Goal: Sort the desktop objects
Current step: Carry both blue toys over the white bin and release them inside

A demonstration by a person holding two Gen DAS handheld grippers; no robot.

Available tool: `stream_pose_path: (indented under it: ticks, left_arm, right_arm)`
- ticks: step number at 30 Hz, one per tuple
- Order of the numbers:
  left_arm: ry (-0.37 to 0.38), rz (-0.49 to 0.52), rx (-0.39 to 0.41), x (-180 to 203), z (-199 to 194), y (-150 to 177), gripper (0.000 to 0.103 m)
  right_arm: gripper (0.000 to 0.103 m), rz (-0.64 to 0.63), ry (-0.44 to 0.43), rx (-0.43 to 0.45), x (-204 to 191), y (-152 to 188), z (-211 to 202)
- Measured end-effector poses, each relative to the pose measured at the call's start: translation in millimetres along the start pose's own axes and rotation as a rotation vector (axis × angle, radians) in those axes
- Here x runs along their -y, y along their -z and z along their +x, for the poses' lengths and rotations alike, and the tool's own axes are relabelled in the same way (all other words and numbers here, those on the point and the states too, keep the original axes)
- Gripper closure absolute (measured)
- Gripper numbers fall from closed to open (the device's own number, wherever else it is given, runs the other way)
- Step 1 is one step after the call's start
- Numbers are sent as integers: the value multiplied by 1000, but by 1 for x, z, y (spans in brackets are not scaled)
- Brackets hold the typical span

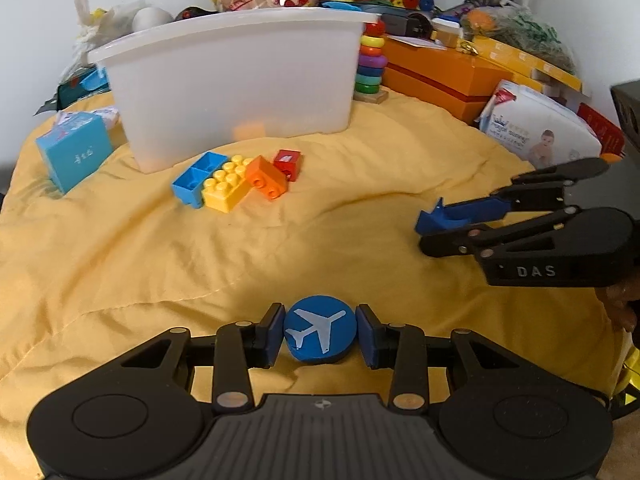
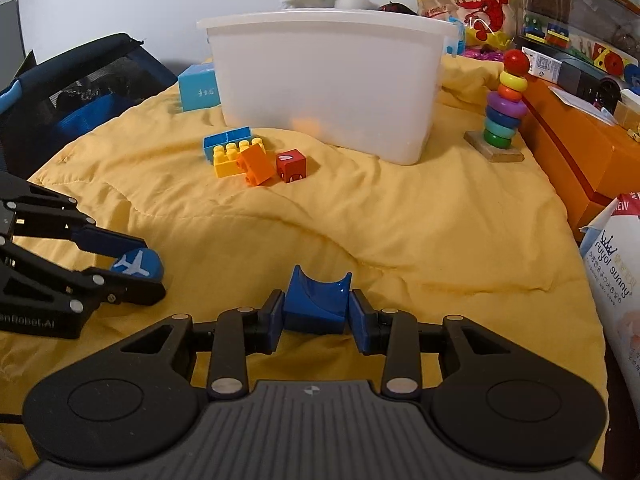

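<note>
Fingers first: the left gripper (image 1: 320,334) has its two blue pads pressed on either side of a round blue disc with a white airplane (image 1: 319,330), and the disc sits square between them, face up. Over on the other side, the right gripper (image 2: 316,314) is clamped just the same on a blue curved block (image 2: 316,300), its scooped face turned upward and away from the camera. Both tools are loaded, both low over the yellow quilt (image 1: 360,224).

Now look outward. From the left gripper the white plastic bin (image 1: 240,88) stands at about eleven o'clock, well apart, its long side running left to right across the view. From the right gripper the same bin is close to twelve o'clock, dead ahead. Between grippers and bin lies a cluster of building bricks (image 1: 236,180), blue, yellow and orange touching one another, with a red cube (image 2: 291,166) just beside them at their right.

My read: the bin is the drop point, and neither arm looks clearly nearer. The right has the straighter line. Both must carry forward and up over the near rim, clearing the bricks.

Off at one o'clock, a rainbow ring stacker (image 2: 505,108) stands upright beside the bin.
</note>
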State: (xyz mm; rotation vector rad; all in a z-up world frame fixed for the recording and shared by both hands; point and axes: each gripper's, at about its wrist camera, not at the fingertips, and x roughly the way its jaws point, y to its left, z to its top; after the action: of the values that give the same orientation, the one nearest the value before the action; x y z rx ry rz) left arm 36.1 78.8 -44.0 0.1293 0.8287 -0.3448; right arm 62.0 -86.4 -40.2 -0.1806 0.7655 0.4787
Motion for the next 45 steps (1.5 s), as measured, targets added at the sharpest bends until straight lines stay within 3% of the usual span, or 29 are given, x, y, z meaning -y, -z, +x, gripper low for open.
stream_pose_path:
  ticks: [5, 13, 18, 29, 32, 37, 40, 45]
  left_arm:
    - [3, 13, 18, 2, -5, -11, 61]
    - [-24, -15, 182, -17, -38, -68, 61]
    - [-152, 93, 287, -20, -53, -108, 61]
    - [-248, 141, 447, -32, -55, -191, 61]
    - [-264, 151, 454, -37, -43, -204, 61]
    - [-276, 135, 389, -60, -9, -224, 61]
    - [-291, 129, 321, -70, 15, -228, 61]
    - [-272, 78, 215, -84, 47, -222, 61]
  right_arm:
    - [65, 8, -5, 28, 3, -6, -9]
    - [65, -7, 28, 190, 16, -54, -39]
    - [65, -41, 64, 318, 23, -82, -54]
    - [65, -107, 147, 533, 28, -156, -53]
    - [65, -95, 152, 538, 36, -178, -42]
    - [65, -59, 139, 451, 45, -207, -7]
    - [65, -24, 135, 356, 47, -208, 16]
    - [63, 21, 116, 278, 48, -199, 42]
